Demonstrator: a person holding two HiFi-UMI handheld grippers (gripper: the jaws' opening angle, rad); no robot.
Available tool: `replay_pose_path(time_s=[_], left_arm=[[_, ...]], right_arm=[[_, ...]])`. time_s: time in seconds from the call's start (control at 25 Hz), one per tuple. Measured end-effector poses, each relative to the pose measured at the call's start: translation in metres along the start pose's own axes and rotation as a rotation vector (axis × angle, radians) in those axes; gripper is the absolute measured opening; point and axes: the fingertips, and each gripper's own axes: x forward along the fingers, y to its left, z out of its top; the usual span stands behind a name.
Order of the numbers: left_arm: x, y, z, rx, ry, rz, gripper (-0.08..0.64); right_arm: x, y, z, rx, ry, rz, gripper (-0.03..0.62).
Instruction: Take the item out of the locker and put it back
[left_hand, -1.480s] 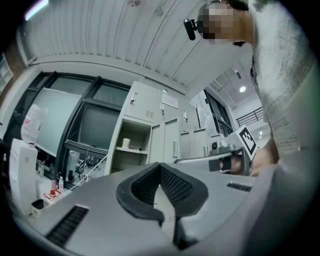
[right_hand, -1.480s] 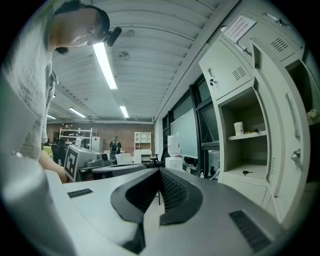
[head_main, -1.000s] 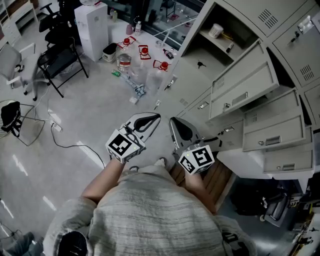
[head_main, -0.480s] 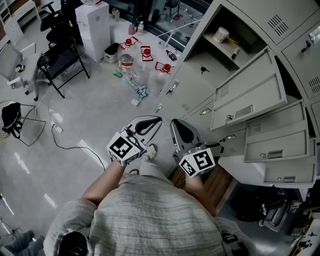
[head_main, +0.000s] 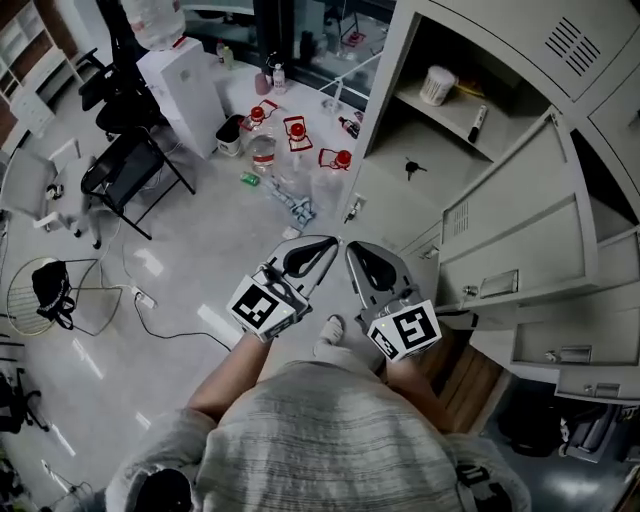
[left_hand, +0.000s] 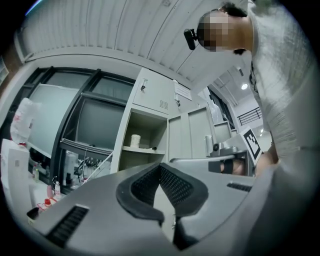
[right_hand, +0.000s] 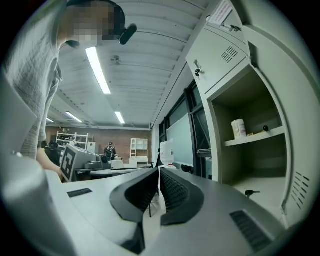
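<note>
Up on the open locker's (head_main: 430, 150) shelf stood a white tub (head_main: 437, 85), upright, with a dark marker (head_main: 478, 122) just beside it and a key (head_main: 412, 169) on the compartment floor below. The tub was probably the item, my guess. Left gripper (head_main: 328, 240) and right gripper (head_main: 350, 246) were side by side, jaws fully closed, holding nothing. Tub sat ahead and off to the right, well apart from both. Right gripper was nearer, so likely its reach, jaws opened first.
</note>
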Motion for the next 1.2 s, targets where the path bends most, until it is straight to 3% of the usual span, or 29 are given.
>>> replay_pose_path(time_s=[0.2,0.52,1.2], left_arm=[[0.048,0.022,0.014,0.018,-0.034,-0.013,0.006],[0.095,0.032,0.011,0.044,-0.011,-0.07,0.006],[0.12,0.067,0.017,0.035,0.014,-0.224,0.006]], right_arm=[[0.02,-0.044,0.012,0.0,-0.021,-0.001,0.026],[0.033,-0.092,0.021,-0.005,-0.049,-0.041,0.026],[0.055,-0.153,0.046,-0.044,-0.05,-0.289,0.028]])
